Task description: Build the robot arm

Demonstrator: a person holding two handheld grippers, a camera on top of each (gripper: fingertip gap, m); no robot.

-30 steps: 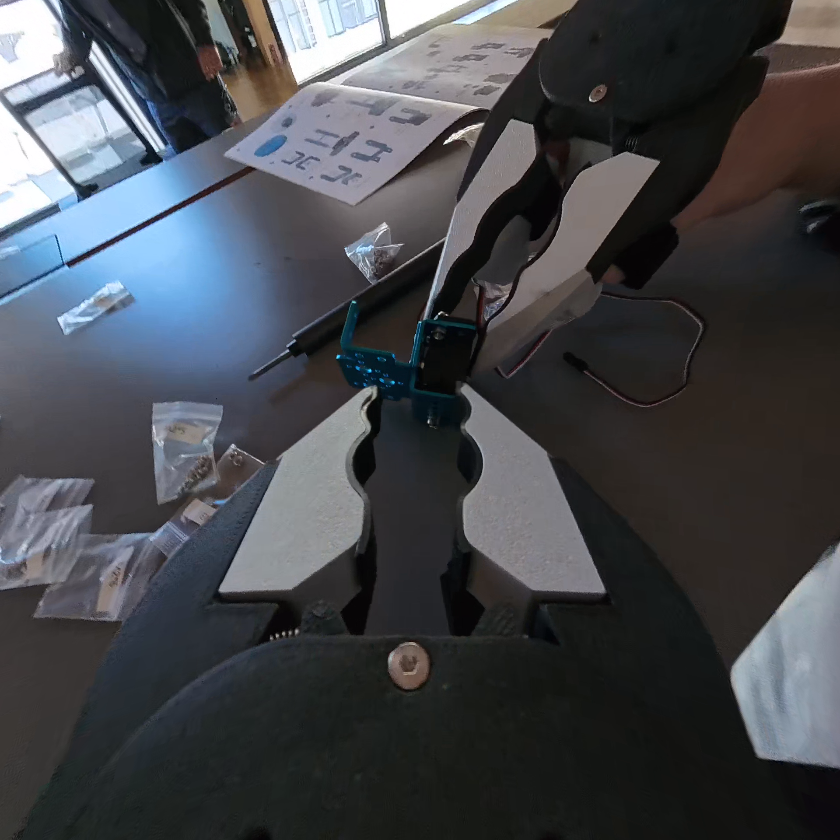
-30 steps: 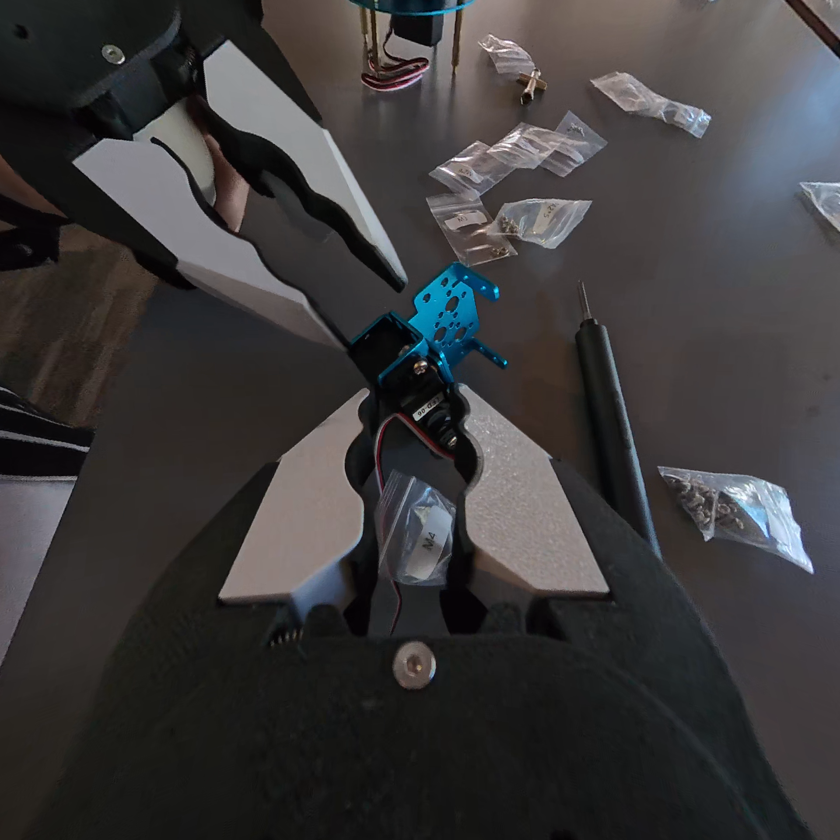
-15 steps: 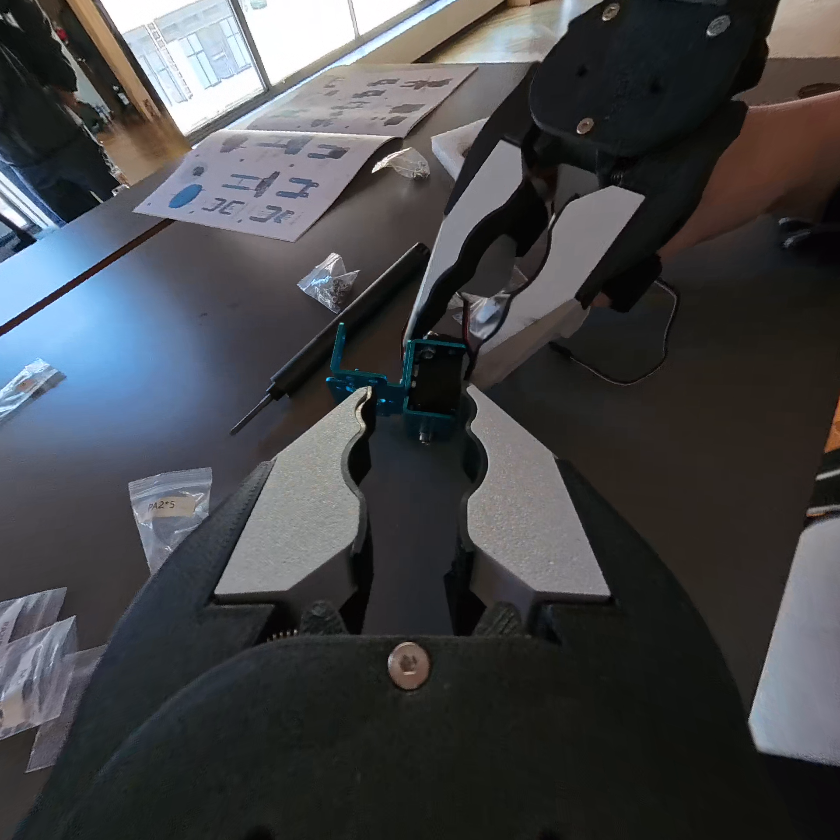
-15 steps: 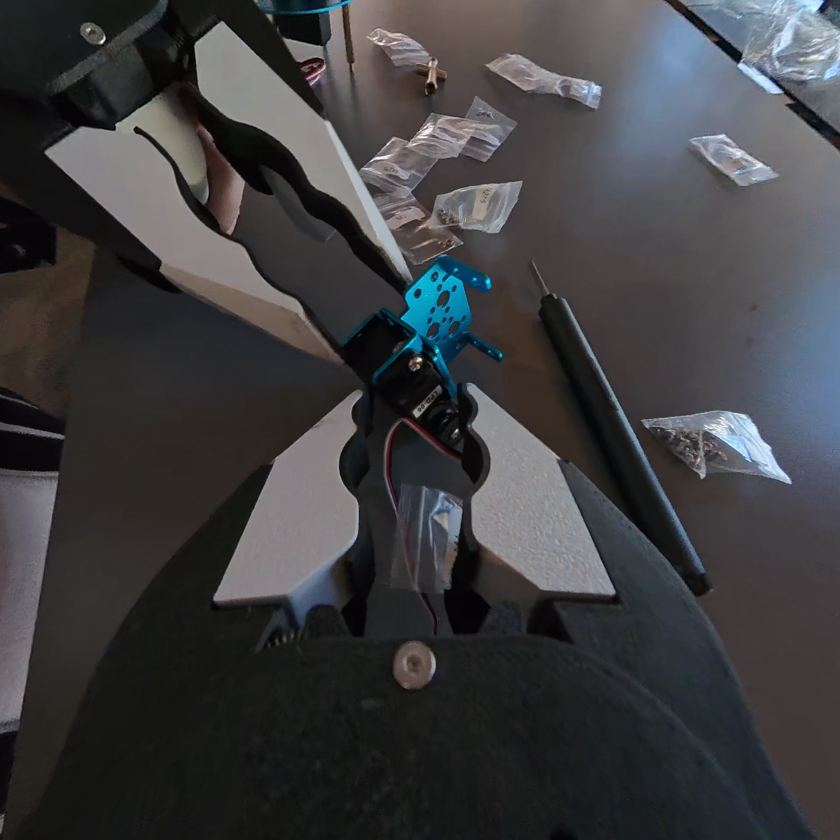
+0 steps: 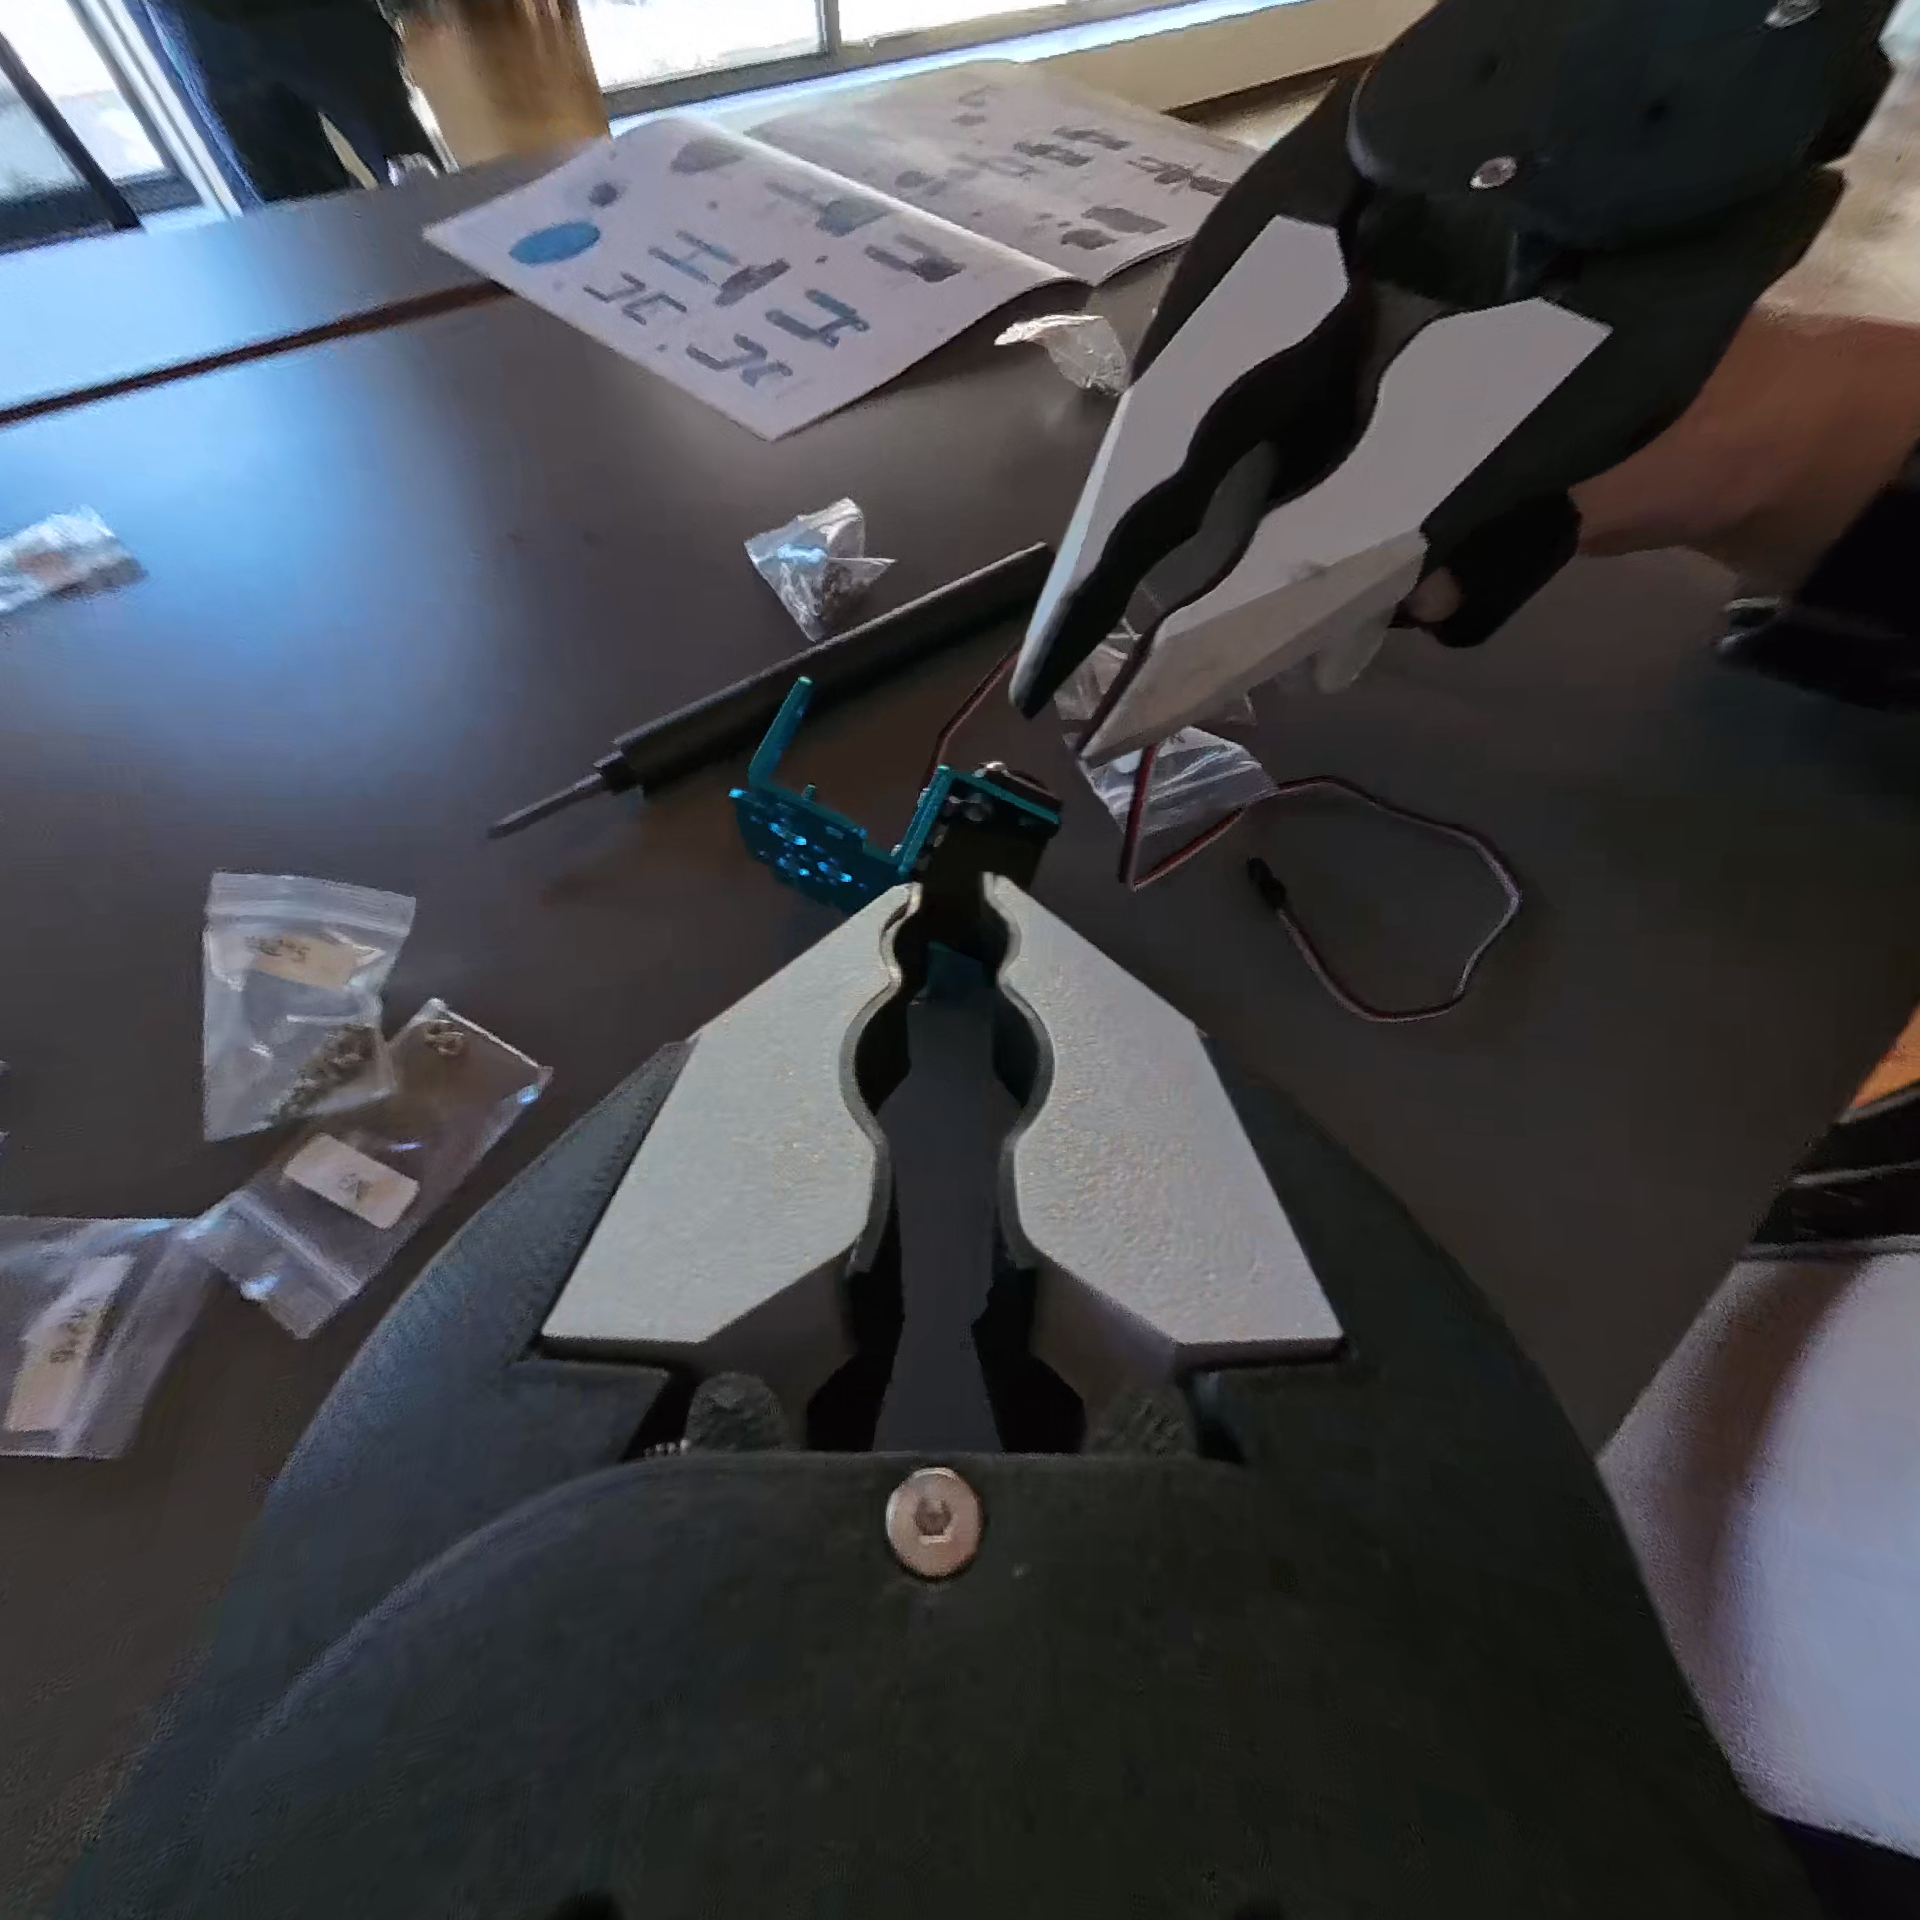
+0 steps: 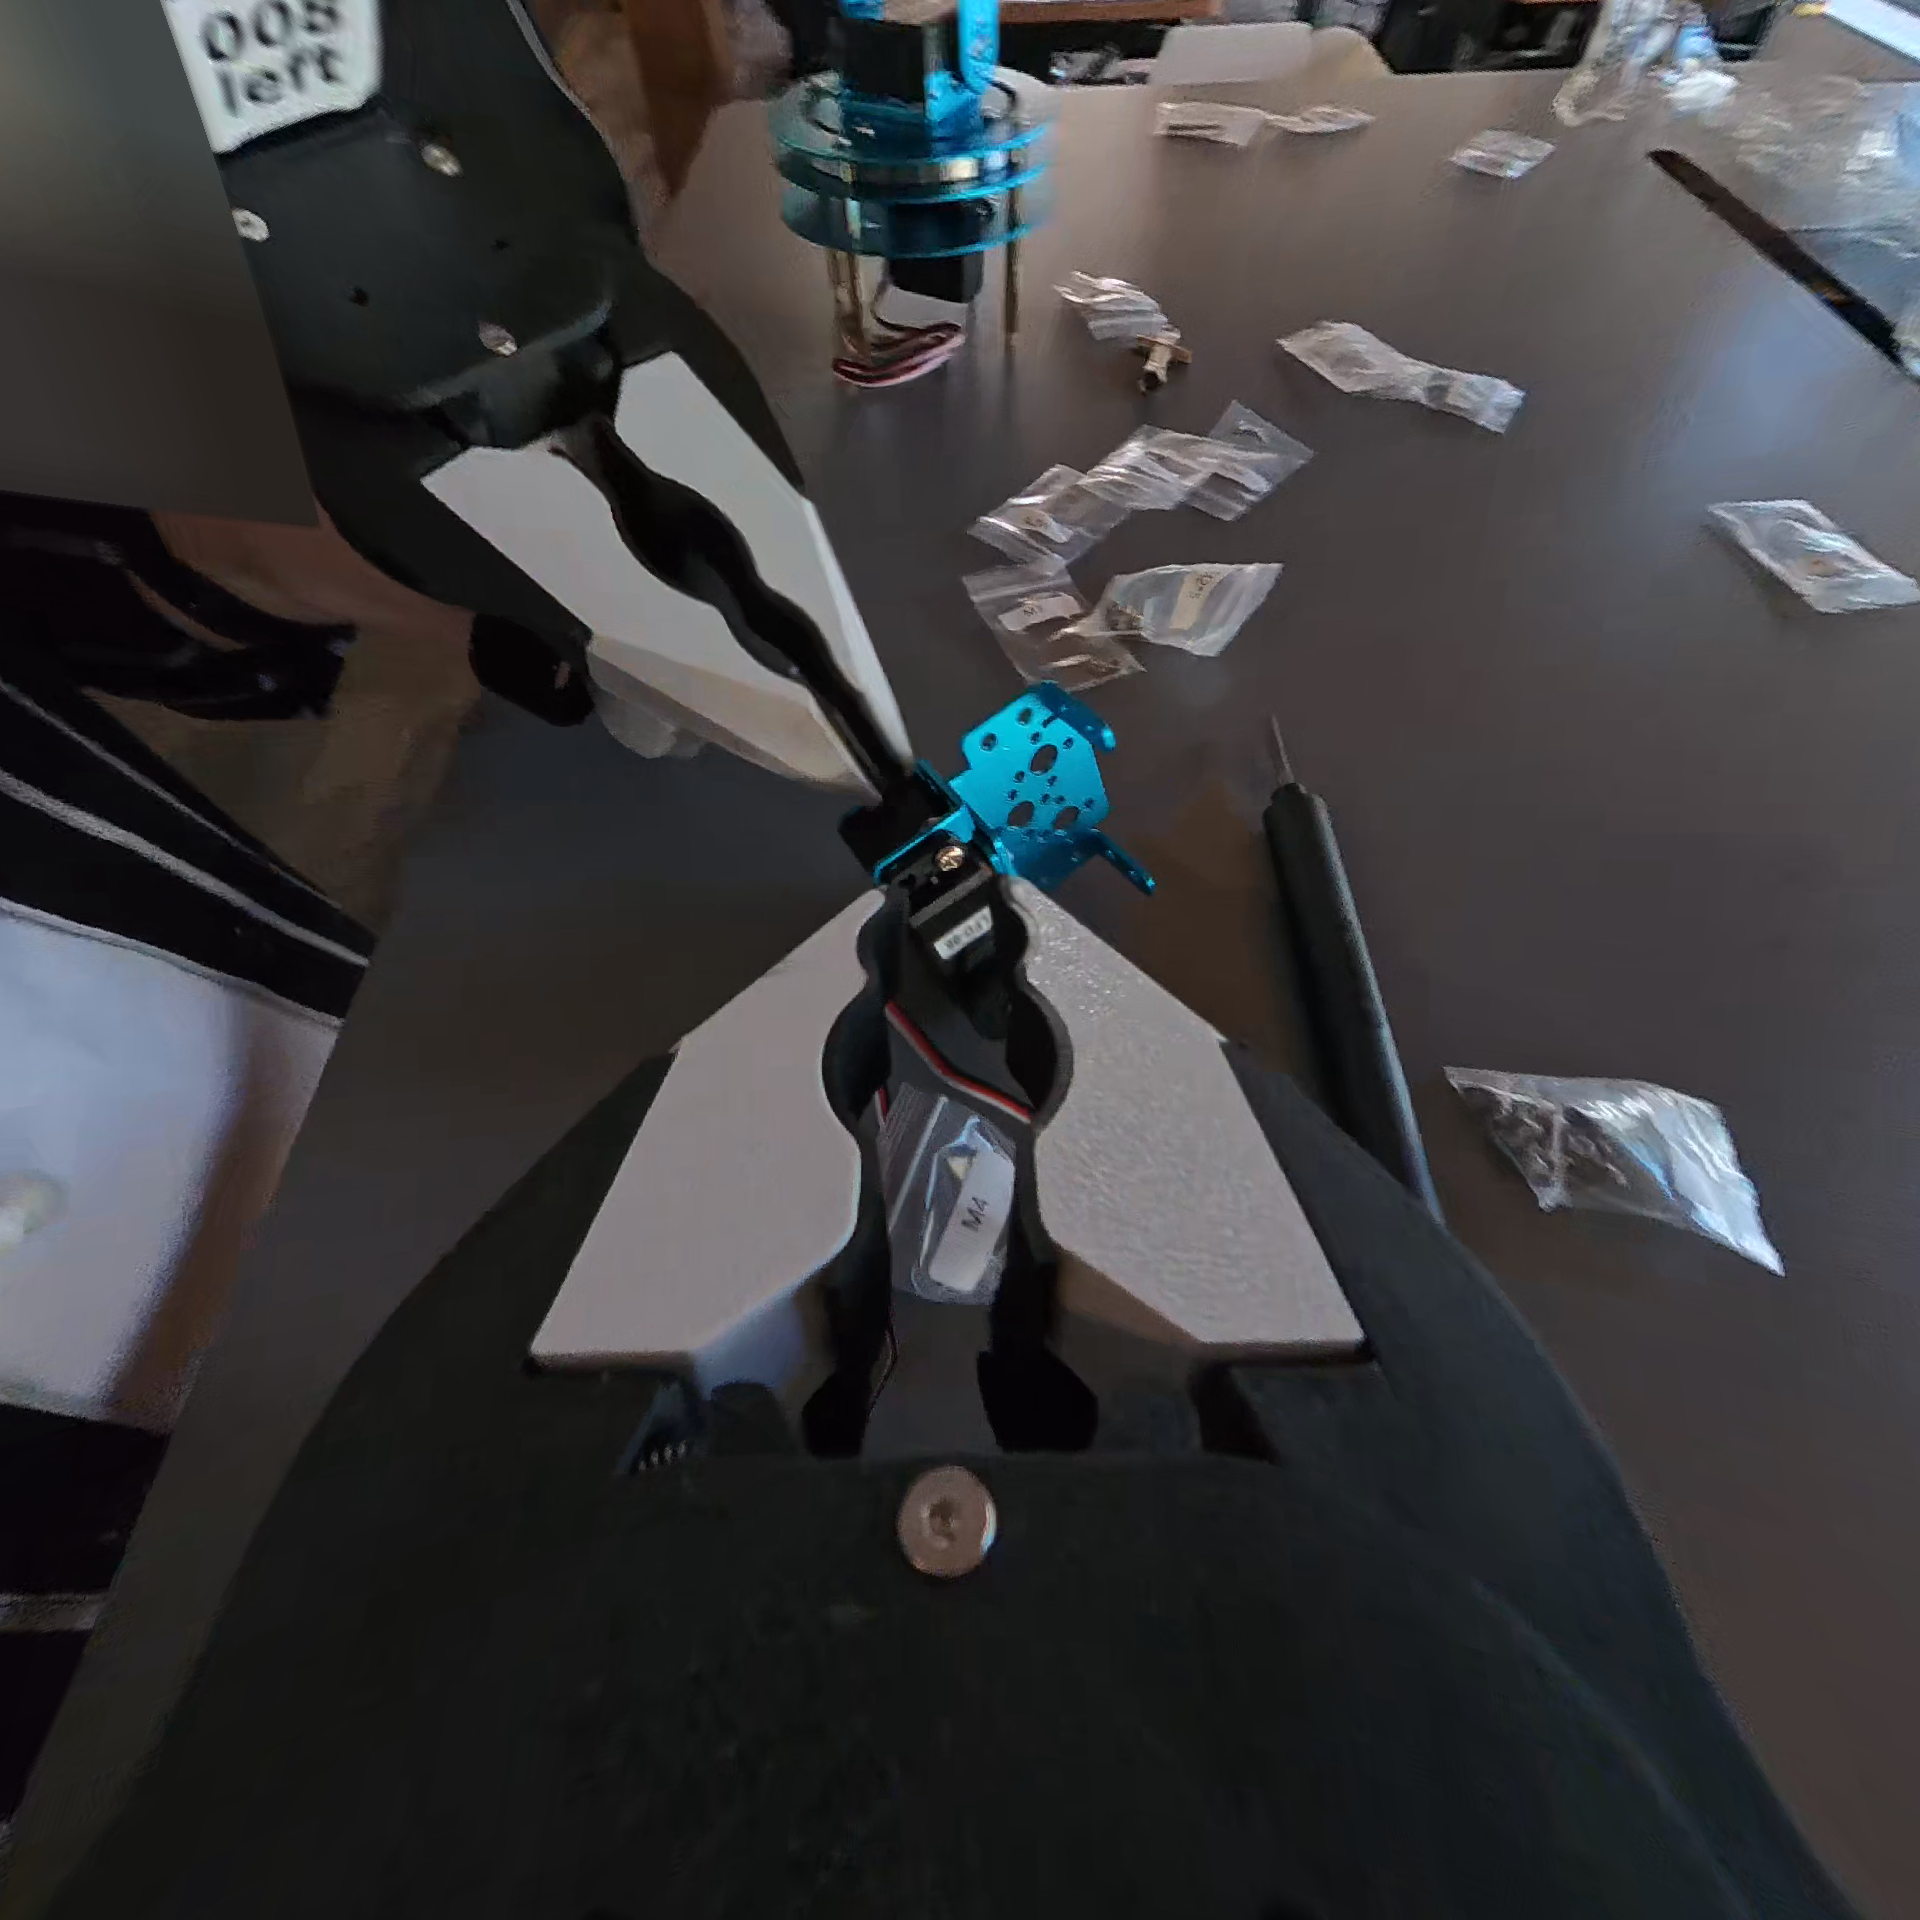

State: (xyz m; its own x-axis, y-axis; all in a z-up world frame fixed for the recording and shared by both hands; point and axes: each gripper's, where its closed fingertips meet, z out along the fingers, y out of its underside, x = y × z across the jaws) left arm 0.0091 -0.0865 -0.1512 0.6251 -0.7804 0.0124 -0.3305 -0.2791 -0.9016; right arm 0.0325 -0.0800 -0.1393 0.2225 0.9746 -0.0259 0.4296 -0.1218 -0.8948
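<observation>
A small black servo fixed in a blue perforated metal bracket is held just above the dark table. My left gripper is shut on the servo's lower end. In the right wrist view it comes in from the upper left and pinches the servo beside the bracket. My right gripper has its jaws narrowly apart, with its tips just short of the servo's other end. In the left wrist view it is a little above and right of the servo. The servo's lead loops over the table.
A black screwdriver lies beside the bracket, and a small clear bag lies under my right gripper. Several bags of screws are scattered around. An open booklet lies at the back. A blue disc assembly stands far off. Both grippers' tips are close together, under 4 cm apart. My right gripper's tips are some 10 cm from the servo's lead.
My right gripper has come off the servo and drawn back slightly. My left gripper has closed tighter on the servo, and the bracket has tipped to the left.
</observation>
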